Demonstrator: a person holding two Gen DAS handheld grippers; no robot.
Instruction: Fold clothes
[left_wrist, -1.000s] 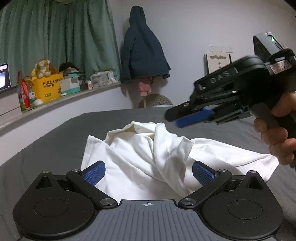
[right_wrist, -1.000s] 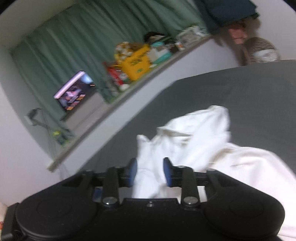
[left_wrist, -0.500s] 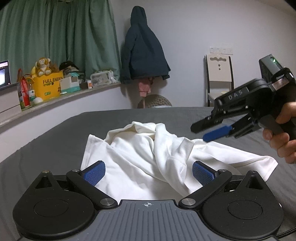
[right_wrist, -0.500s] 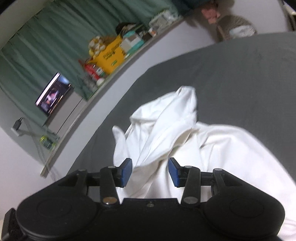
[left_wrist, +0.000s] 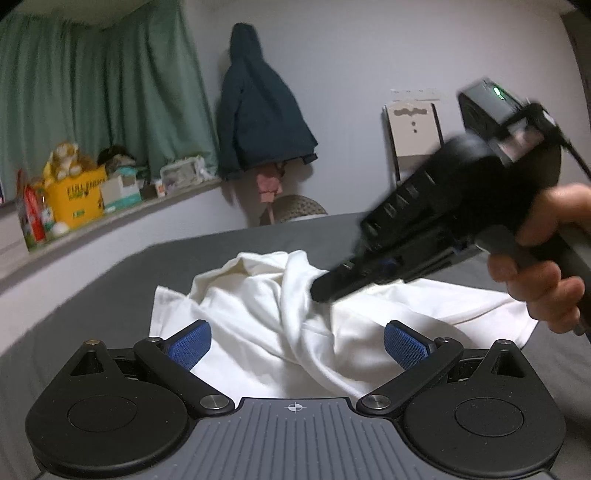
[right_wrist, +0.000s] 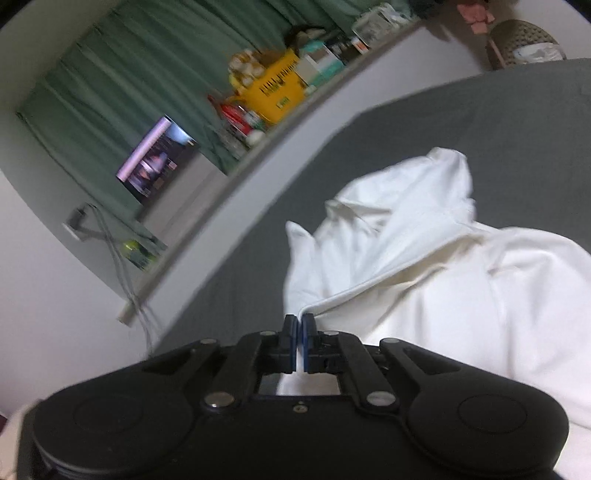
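Observation:
A crumpled white garment (left_wrist: 280, 317) lies on the grey bed (left_wrist: 110, 295); it also shows in the right wrist view (right_wrist: 424, 266). My left gripper (left_wrist: 297, 341) is open, low over the garment's near edge, its blue pads (left_wrist: 188, 343) wide apart and empty. My right gripper (right_wrist: 300, 328) is shut on a seam edge of the white garment. In the left wrist view my right gripper (left_wrist: 323, 291) comes in from the right, its tips pressed into a raised fold at the garment's middle.
A window ledge (left_wrist: 122, 214) on the left holds a yellow box (left_wrist: 79, 195) and other clutter, before green curtains (left_wrist: 92, 110). A dark jacket (left_wrist: 258, 107) hangs on the back wall. A lit screen (right_wrist: 155, 158) stands on the ledge.
My right gripper has come down from above the garment to its middle fold and has closed from open onto the fabric. My left gripper has stayed open in place.

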